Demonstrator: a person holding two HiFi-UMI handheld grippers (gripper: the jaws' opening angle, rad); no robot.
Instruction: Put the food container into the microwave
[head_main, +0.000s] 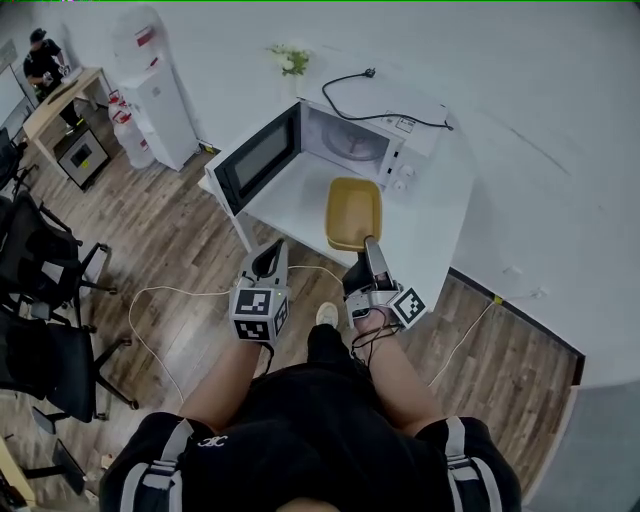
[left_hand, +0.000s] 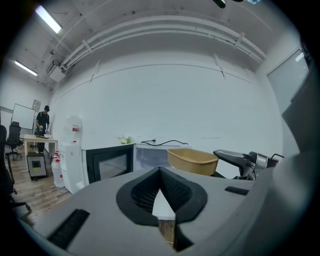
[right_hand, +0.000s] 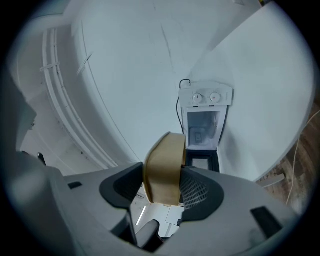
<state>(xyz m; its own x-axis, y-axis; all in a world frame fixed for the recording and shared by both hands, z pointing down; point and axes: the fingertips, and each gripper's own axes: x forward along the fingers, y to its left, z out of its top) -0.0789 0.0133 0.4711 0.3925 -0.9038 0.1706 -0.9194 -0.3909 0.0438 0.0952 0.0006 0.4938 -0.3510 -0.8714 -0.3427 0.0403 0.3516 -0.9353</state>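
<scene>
The yellow food container is held by its near rim in my right gripper, just in front of the microwave. The microwave's door stands swung open to the left and its cavity is bare. In the right gripper view the container is pinched between the jaws, with the microwave beyond it. My left gripper hangs left of the container, short of the table, jaws shut on nothing. In the left gripper view the container shows beside the door.
The microwave stands on a white table against the wall, with a black power cord lying on its top. A water dispenser stands to the left. Black office chairs line the far left. A cable trails across the wood floor.
</scene>
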